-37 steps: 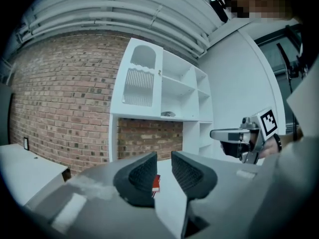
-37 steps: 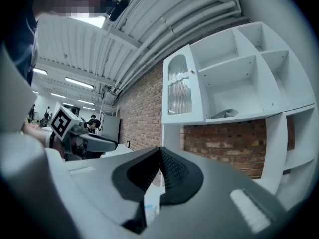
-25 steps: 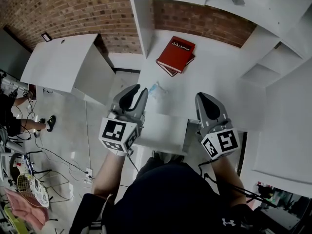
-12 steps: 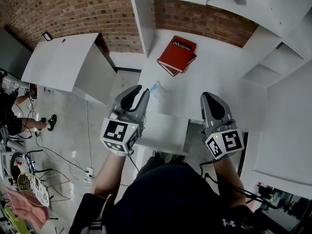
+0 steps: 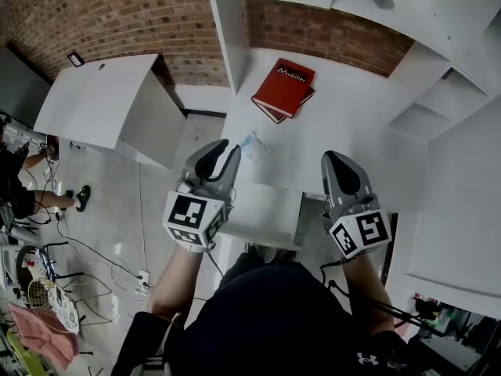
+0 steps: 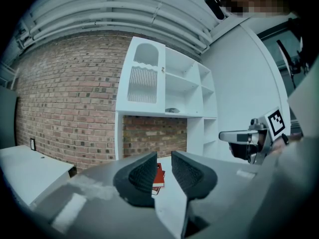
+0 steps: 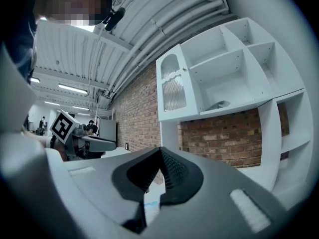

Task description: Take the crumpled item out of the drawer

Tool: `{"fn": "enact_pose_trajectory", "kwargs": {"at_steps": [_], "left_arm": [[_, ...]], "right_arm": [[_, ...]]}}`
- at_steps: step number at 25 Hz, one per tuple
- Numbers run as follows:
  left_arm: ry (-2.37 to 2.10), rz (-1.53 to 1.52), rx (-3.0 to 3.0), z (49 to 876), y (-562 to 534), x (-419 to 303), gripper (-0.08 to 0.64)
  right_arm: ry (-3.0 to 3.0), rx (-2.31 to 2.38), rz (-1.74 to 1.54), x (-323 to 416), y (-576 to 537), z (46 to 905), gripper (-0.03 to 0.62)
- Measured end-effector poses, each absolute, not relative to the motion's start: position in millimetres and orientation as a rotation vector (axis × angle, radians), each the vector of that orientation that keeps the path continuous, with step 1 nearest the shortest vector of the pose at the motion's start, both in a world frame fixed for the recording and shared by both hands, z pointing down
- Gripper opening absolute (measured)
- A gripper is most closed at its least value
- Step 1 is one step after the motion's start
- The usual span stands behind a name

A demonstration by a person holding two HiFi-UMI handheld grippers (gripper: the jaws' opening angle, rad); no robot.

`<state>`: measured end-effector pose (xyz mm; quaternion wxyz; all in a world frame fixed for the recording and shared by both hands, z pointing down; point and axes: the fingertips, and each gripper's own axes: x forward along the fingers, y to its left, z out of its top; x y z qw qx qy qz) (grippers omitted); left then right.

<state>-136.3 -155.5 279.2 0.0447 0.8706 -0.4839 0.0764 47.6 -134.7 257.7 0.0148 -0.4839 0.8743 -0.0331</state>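
A crumpled pale-blue item (image 5: pixel 250 142) lies on the white desk (image 5: pixel 352 131), just beyond my left gripper (image 5: pixel 225 144). That gripper's jaws stand a little apart with nothing between them; in the left gripper view (image 6: pixel 163 157) the red book (image 6: pixel 159 176) shows through the gap. The white drawer (image 5: pixel 262 212) is pulled out below the desk's front edge, between both grippers. My right gripper (image 5: pixel 333 158) hovers over the drawer's right side, its tips touching and empty (image 7: pixel 160 151). Below its jaws, in the right gripper view, shows the pale-blue item (image 7: pixel 151 203).
A red book (image 5: pixel 283 87) lies at the back of the desk under white shelves (image 5: pixel 438 100). A brick wall (image 5: pixel 102 14) stands behind. A low white cabinet (image 5: pixel 102 100) is at the left, with cables on the floor (image 5: pixel 94 265).
Both grippers have drifted slightly toward me; the right one moved a little to the right. The jaws look unchanged.
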Motion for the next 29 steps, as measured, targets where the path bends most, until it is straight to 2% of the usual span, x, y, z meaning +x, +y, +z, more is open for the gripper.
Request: {"fn": "enact_pose_trajectory", "kwargs": {"at_steps": [29], "left_arm": [[-1.438, 0.245, 2.657, 296, -150, -146, 0.1]], "right_arm": [[2.727, -1.544, -0.118, 41, -119, 263, 0.002]]}}
